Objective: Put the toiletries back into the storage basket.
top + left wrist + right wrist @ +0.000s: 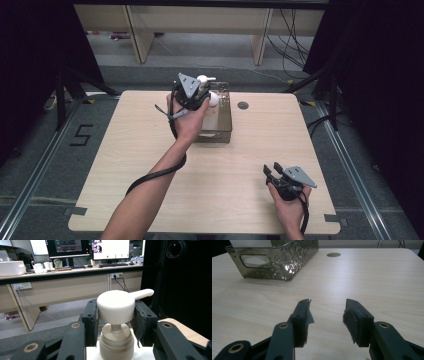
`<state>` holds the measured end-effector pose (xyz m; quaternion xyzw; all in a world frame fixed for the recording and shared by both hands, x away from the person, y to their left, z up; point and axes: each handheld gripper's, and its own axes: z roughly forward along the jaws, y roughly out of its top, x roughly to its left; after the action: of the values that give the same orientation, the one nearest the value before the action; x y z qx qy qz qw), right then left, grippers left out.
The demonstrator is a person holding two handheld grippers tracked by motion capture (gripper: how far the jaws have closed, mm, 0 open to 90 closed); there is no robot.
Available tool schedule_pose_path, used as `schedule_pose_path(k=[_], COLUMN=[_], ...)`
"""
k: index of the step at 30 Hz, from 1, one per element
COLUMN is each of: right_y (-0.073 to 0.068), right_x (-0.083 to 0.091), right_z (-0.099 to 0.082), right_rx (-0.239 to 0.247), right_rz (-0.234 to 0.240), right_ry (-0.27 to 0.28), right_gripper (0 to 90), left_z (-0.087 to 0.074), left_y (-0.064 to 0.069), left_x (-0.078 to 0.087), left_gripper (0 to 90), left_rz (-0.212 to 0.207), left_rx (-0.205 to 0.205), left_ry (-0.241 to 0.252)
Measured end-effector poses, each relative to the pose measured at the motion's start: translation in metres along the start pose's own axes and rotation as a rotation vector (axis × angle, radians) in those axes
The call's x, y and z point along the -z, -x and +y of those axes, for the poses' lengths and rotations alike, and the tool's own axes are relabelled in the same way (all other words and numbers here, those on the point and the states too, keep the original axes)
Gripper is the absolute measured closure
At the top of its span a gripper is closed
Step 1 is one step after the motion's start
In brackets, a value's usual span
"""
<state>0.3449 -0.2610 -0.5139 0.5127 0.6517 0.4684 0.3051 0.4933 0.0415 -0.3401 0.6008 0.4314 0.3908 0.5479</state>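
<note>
The left tool is at about 12 o'clock on the desk, raised over the clear textured basket that stands just left of the round cable hole. In the left gripper view its two black jaws are closed on the white pump head of a bottle, one pad pressed against each side of the round cap. The spout of the pump sticks out toward 2 o'clock in that view, past the right-hand jaw. Below the head, a short stem runs down into the beige ribbed collar of the bottle, which sits upright between the jaws. In the high view the white pump head peeks out beyond the grey three-cornered plate on top of the tool, and a white rounded part of the bottle shows over the far half of the basket; whether the bottle's base rests on the basket floor cannot be told.

The right tool is at about 5 o'clock on the desk, near the front edge and well apart from the basket. Its jaws stand open with nothing between them, and in the right gripper view the bare wood of the desk shows through the gap. The basket lies toward 11 o'clock in that view, with something white inside it behind the handle cut-out.
</note>
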Motion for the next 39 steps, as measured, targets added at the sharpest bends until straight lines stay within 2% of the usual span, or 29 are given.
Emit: schedule_pose_path(k=[1,2,5,9,10,18,19,20,21,24,25,26,27,30,31,34,35,38,39], right_y=[0.000,-0.003,0.000,-0.001,0.000,0.000,-0.003,-0.003,-0.001,-0.001,-0.003,-0.003,-0.002,-0.002,0.000,-0.001,-0.004,-0.004,-0.004], right_x=[0.000,0.000,0.000,0.001,0.001,0.000,0.000,0.000,0.001,0.000,0.001,0.001,0.000,0.000,0.000,0.001,0.001,0.002,0.001], right_z=[0.000,0.000,0.000,0.000,0.000,0.000,-0.001,-0.001,0.000,0.000,0.000,0.000,0.000,0.000,0.000,0.000,0.000,0.000,0.000], right_rx=[0.001,-0.038,0.001,-0.009,0.003,0.002,-0.037,-0.039,-0.007,-0.006,-0.041,-0.041,-0.028,-0.031,0.003,-0.005,-0.049,-0.045,-0.048], right_rz=[0.000,0.004,0.000,0.003,-0.002,0.000,0.004,0.006,0.003,0.001,0.006,0.006,0.003,0.004,0.000,0.002,0.008,0.005,0.008], right_ry=[0.000,-0.006,0.000,-0.007,-0.011,0.001,-0.004,-0.006,-0.008,-0.003,-0.010,-0.010,-0.003,-0.005,0.001,-0.009,-0.009,-0.026,-0.011], right_gripper=[55.7,55.6,55.6,55.6,55.6,55.6,55.6,55.5,55.6,55.5,55.5,55.5,55.5,55.5,55.5,55.5,55.4,55.4,55.4], left_z=[-0.001,-0.001,-0.004,-0.007,-0.007,-0.011,-0.012,-0.012,-0.013,-0.014,-0.014,-0.015,-0.016,-0.016,-0.017,-0.018,-0.020,-0.021,-0.022], left_y=[0.000,0.000,0.000,-0.001,0.000,0.000,-0.001,-0.001,0.000,-0.001,-0.001,-0.001,-0.001,-0.001,-0.001,-0.002,-0.002,-0.003,-0.003], left_x=[0.000,0.000,0.000,0.000,0.000,-0.001,-0.001,-0.001,-0.001,-0.001,-0.001,-0.002,-0.002,-0.002,-0.002,-0.002,-0.003,-0.003,-0.003], left_gripper=[59.2,59.2,59.2,59.2,59.2,59.2,59.2,59.2,59.2,59.2,59.2,59.2,59.2,59.2,59.2,59.2,59.2,59.2,59.2], left_rz=[0.000,0.000,0.000,0.000,0.000,0.001,0.002,0.002,0.002,0.002,0.001,0.001,0.002,0.002,0.003,0.004,0.004,0.003,0.004], left_rx=[-0.005,-0.004,-0.001,-0.002,-0.002,0.003,0.001,0.001,0.006,0.003,0.005,0.005,0.005,0.007,0.009,0.012,0.014,0.018,0.018], left_ry=[-0.004,-0.006,-0.010,-0.018,-0.020,-0.027,-0.029,-0.029,-0.030,-0.036,-0.035,-0.036,-0.039,-0.041,-0.044,-0.047,-0.050,-0.056,-0.058])
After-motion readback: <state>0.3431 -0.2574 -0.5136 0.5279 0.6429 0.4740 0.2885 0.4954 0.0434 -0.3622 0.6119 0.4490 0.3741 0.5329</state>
